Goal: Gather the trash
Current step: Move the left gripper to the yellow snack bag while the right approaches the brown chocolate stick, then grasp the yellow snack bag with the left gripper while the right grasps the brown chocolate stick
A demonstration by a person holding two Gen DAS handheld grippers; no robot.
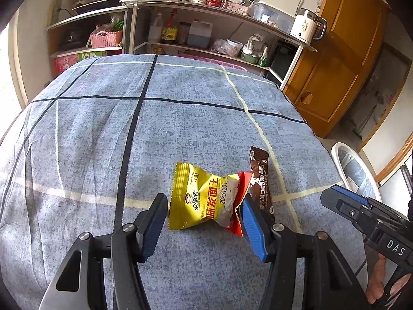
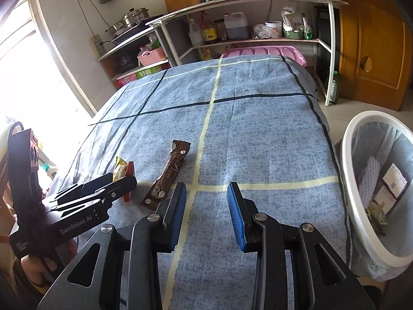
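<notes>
A yellow and red snack wrapper [image 1: 206, 197] lies on the blue checked tablecloth [image 1: 180, 124]. My left gripper [image 1: 204, 206] is open with its jaws on either side of the wrapper, low over the cloth. A brown coffee stick packet [image 1: 261, 178] lies just right of the wrapper, beside the right finger. In the right wrist view the wrapper [image 2: 123, 168] is partly hidden behind the left gripper [image 2: 121, 179], and the brown packet [image 2: 167, 174] lies free. My right gripper [image 2: 206, 196] is open and empty above the cloth, right of the packet.
A white trash bin [image 2: 353, 193] with a liner and some rubbish inside stands off the table's right edge; it also shows in the left wrist view [image 1: 348, 165]. Shelves [image 1: 206, 25] with bottles and pots stand behind the table. A wooden cabinet [image 1: 343, 59] is at the right.
</notes>
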